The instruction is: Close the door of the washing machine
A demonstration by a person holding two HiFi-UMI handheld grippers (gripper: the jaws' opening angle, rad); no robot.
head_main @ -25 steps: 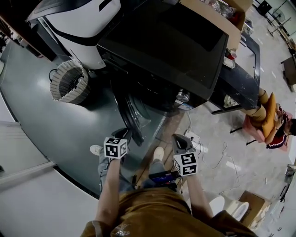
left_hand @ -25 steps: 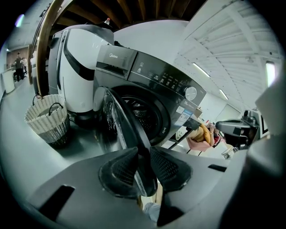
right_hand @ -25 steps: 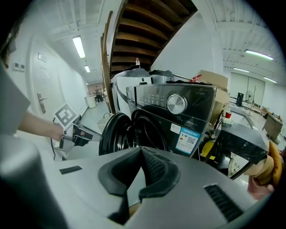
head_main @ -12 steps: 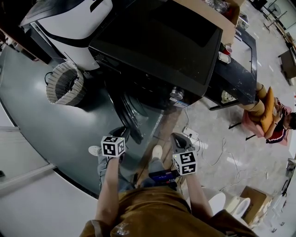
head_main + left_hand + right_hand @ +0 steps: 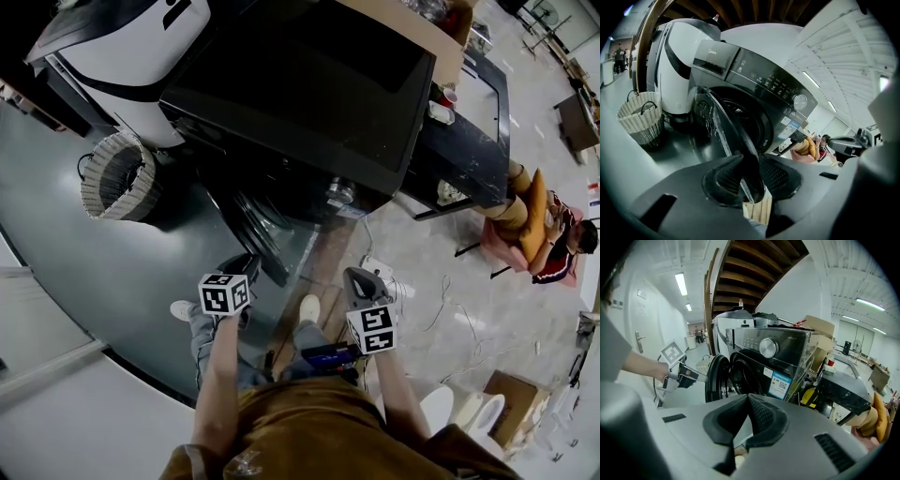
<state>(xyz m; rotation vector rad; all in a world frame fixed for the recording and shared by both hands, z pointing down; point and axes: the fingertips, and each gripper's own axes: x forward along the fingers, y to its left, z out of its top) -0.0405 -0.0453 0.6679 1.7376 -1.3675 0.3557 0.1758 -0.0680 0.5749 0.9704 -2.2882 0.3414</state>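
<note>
The black front-loading washing machine [image 5: 300,84] stands ahead with its round door [image 5: 258,225] swung open toward me. My left gripper [image 5: 242,267] is at the door's free edge. In the left gripper view the door rim [image 5: 722,126] runs between the pads of the left gripper [image 5: 750,157], whose jaws are opening around it. My right gripper [image 5: 361,279] hangs to the right of the door, away from it. The right gripper [image 5: 747,397] is shut with nothing in it, and its view shows the door [image 5: 715,376] and the left gripper [image 5: 682,373].
A woven basket [image 5: 114,176] sits on the grey floor left of the machine, below a white appliance [image 5: 122,47]. A dark table [image 5: 469,141] adjoins the machine's right side. A power strip and cables [image 5: 380,270] lie on the floor. A seated person [image 5: 548,225] is far right.
The machine and basket have slid up and left in the head view. Both grippers hold about the same spots in that view, the left one still at the door's edge.
</note>
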